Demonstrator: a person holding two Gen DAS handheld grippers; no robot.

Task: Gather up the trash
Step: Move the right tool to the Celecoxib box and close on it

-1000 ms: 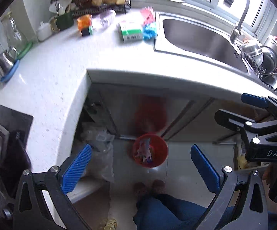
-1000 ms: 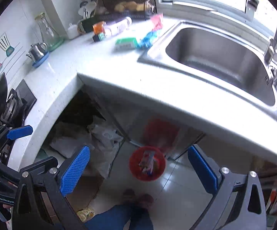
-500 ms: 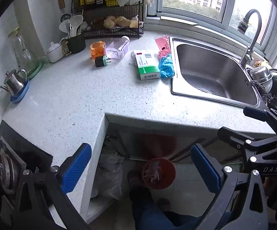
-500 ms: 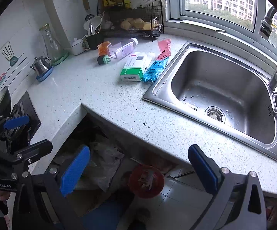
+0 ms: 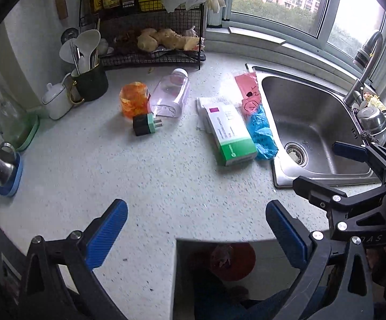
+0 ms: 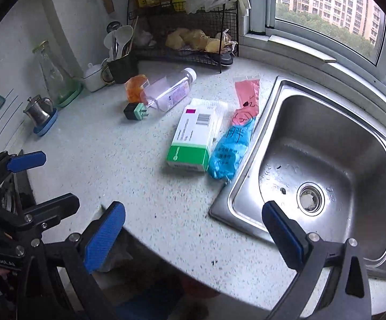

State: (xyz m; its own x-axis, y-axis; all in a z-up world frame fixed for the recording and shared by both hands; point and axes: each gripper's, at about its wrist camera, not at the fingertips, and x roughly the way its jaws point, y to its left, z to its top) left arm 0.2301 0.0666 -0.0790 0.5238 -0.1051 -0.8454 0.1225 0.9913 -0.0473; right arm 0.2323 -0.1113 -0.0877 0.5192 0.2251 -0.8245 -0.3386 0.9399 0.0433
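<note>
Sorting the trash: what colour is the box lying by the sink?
White with a green end, the box shows best in the right wrist view.

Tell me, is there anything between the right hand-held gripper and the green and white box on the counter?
Nothing visible is. The right hand-held gripper is open and empty, and only bare countertop lies between it and the green and white box. The blue wrapper lies against the box's right side, not in front.
</note>
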